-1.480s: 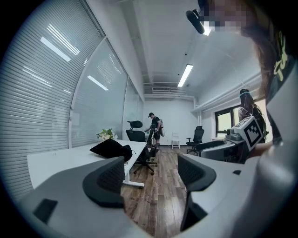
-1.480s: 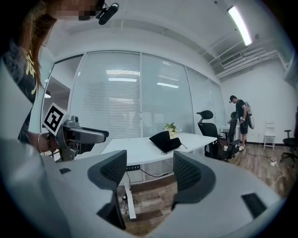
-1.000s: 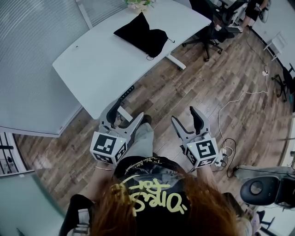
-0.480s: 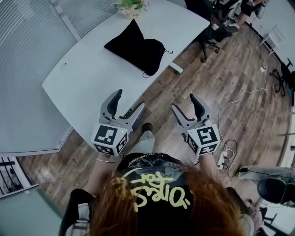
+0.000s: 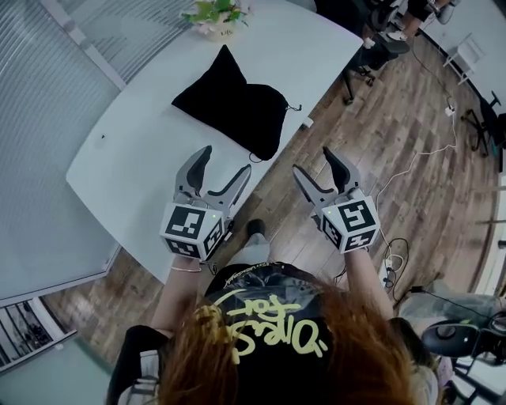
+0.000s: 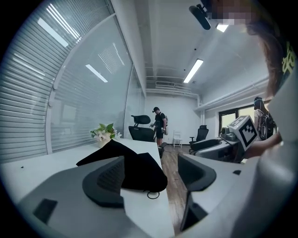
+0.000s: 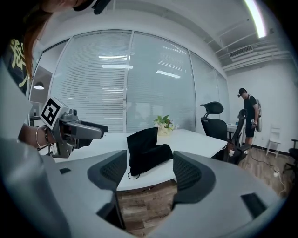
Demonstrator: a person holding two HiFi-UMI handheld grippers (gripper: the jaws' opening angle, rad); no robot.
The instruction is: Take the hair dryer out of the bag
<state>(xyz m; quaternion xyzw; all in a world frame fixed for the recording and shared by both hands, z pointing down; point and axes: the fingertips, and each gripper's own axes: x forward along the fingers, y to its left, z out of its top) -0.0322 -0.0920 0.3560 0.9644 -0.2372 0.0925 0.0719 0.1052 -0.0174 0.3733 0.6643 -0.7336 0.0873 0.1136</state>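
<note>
Left claw hanging wide, empty, over table edge | right claw gaping, empty, above wood floor | black bag lying ahead, seemingly drawn shut.

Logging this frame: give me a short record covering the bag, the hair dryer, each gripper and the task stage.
bag: black bag, lying on the white table
hair dryer: not visible
left gripper: jaws apart, empty, short of the bag
right gripper: jaws apart, empty, short of the bag
other: flowers at the table's far end
stage: bag not yet touched
</note>
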